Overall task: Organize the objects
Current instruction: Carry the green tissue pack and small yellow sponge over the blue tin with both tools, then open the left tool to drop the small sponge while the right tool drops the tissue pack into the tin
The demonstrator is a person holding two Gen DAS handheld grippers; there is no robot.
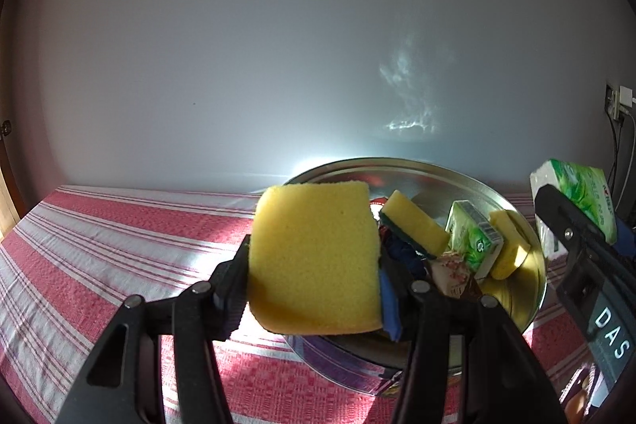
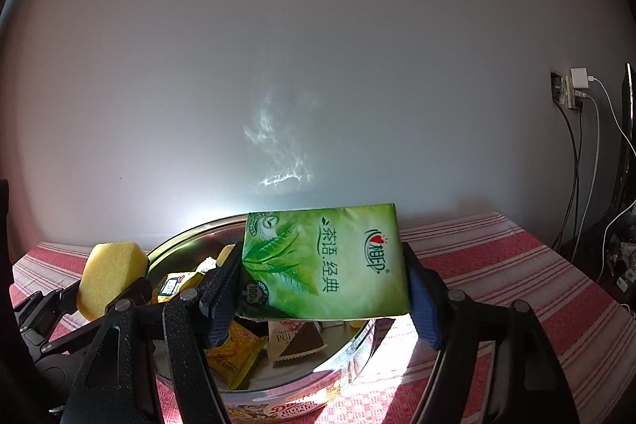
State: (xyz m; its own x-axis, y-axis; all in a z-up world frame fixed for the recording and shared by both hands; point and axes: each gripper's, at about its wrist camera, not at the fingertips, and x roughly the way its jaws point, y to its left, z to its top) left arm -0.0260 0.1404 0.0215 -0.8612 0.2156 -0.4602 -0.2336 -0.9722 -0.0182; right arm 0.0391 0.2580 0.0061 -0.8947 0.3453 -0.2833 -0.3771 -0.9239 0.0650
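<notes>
Above striped cloth (image 1: 119, 245), sponge (image 1: 314, 257) between left tongs (image 1: 314, 289), clamped.

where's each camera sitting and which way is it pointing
Left wrist: rides on the left tool, looking along its fingers, slightly down, over the round tin toward the white wall; its black fingers clamp a yellow sponge.
Right wrist: rides on the right tool, facing the same wall over the tin; its fingers clamp a green tissue pack.
Shared: tin, striped tablecloth, wall outlet; each view catches the other tool and its load.
</notes>
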